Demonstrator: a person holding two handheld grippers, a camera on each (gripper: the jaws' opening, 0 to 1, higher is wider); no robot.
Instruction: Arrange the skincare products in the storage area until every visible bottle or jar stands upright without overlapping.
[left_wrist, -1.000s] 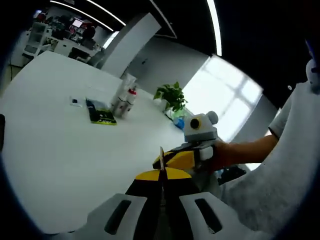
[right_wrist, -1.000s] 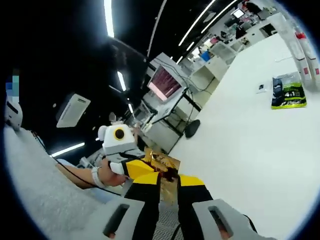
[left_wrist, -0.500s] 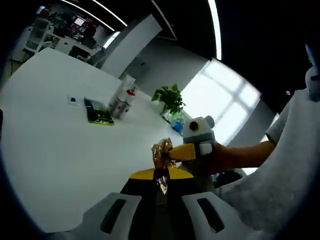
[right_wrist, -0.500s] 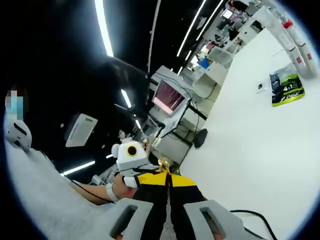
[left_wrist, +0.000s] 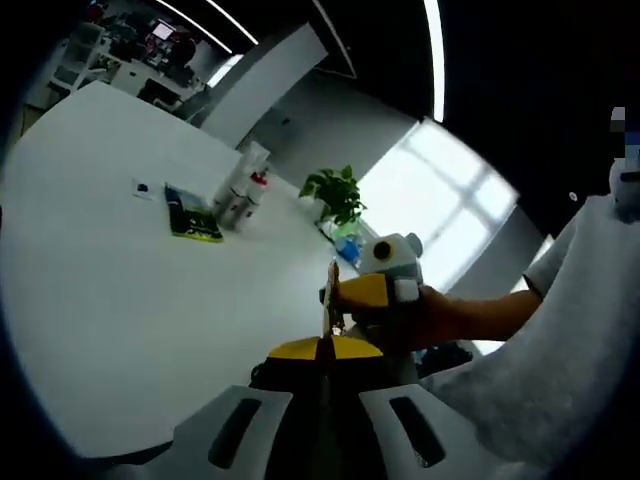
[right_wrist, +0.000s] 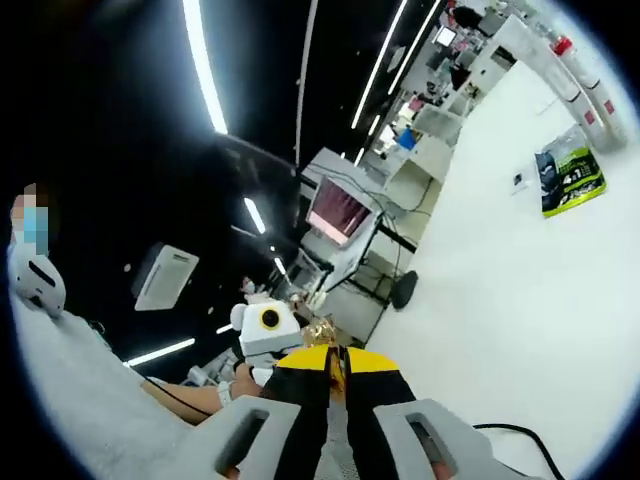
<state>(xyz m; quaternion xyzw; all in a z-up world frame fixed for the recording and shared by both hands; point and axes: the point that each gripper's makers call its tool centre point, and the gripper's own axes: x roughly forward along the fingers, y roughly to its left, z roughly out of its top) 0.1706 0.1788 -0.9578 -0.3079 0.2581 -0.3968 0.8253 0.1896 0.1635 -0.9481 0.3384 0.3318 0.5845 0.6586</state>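
white counter (left_wrist: 120, 300) spreads wide; the bottles (left_wrist: 243, 190) stand upright at its far side beside a green packet (left_wrist: 190, 215), well apart from both tools, left tool (left_wrist: 325, 345) and right tool (right_wrist: 338, 362), jaws closed together on a crumpled gold wrapper (left_wrist: 331, 300)

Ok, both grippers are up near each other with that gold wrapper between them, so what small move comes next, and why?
Probably release the gold wrapper and lower both toward the bottles. The left gripper and right gripper both look closed on the crinkled wrapper, held well short of the bottles clustered beside the green pack far across the white table.
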